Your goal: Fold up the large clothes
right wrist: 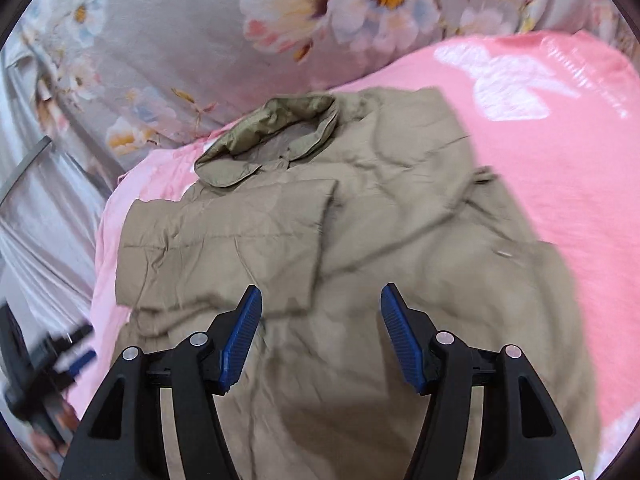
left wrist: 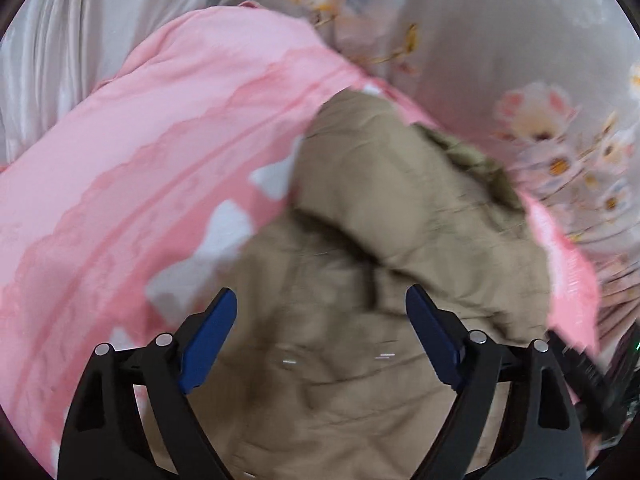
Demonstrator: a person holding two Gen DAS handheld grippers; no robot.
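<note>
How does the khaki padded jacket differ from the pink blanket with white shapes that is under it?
The khaki padded jacket is plain, while the pink blanket carries white shapes. The jacket is creased, with one sleeve folded across its front; the blanket lies smoother. The jacket lies on top and covers only part of the wider blanket. Both are soft fabric spread out on the bed.

Legible text: none; khaki jacket (right wrist: pixel 360 240) bore no readable label; pink blanket (right wrist: pixel 560 160) showed only white shapes; floral sheet (right wrist: pixel 180 40) carried flowers, no lettering.
</note>
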